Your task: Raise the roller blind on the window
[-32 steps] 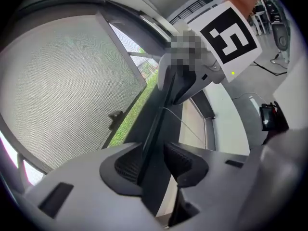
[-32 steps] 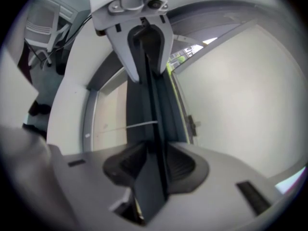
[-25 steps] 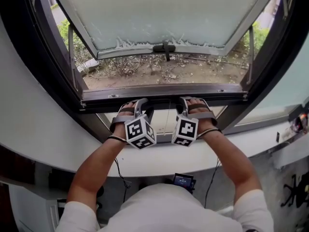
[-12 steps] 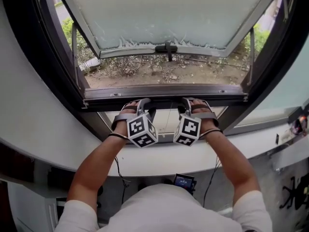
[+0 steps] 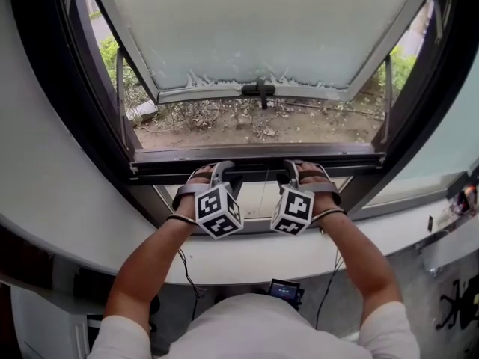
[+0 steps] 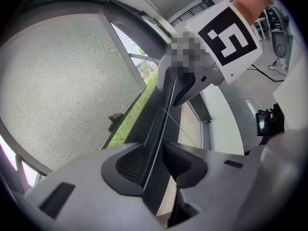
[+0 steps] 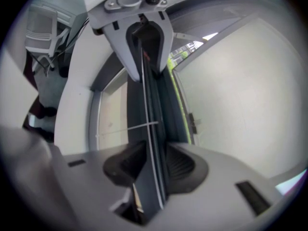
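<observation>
Two hand-held grippers (image 5: pixel 221 172) (image 5: pixel 289 170), one blind rail (image 5: pixel 254 169), one window sash (image 5: pixel 254 36).

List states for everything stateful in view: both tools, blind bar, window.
Blind bar: level, low in the opening, gripped near its middle.
Left tool: shut on the bar; its jaws have just been closing.
Right tool: shut on the bar.
Window sash: open, bottom edge swung outward.
</observation>
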